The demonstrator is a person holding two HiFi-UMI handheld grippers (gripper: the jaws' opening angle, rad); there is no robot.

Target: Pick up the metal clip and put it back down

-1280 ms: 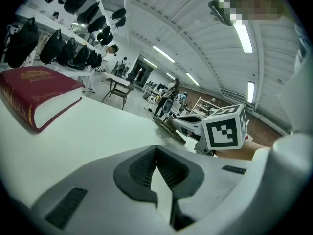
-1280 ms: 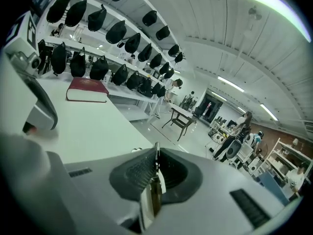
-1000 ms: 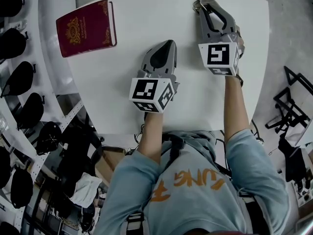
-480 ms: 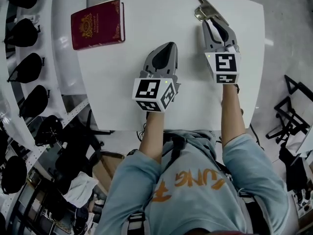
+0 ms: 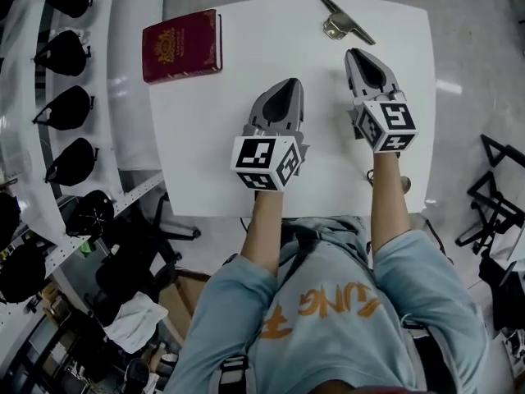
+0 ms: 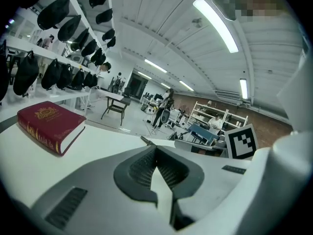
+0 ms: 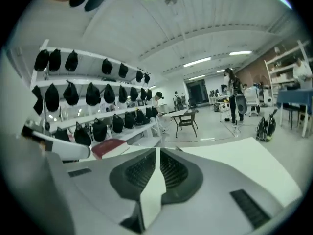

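Two hand-held grippers are over the white bench point(image 5: 238, 80) in the head view. The left hand-held gripper point(image 5: 292, 81) and the right hand-held gripper point(image 5: 353, 53) both have their jaws pressed together. The silver metal clip point(image 5: 344, 25) lies flat near the bench's far edge, just beyond the right tips and apart from them; half a second ago those tips touched it. A dark red hardback book point(image 5: 182, 45) lies at the far left corner. Wall shelves point(image 5: 49, 89) at the left hold black caps.

In the left gripper view the jaws meet with nothing between them, and the book point(image 6: 49, 126) lies ahead to the left.

In the right gripper view the jaws are likewise together and empty.
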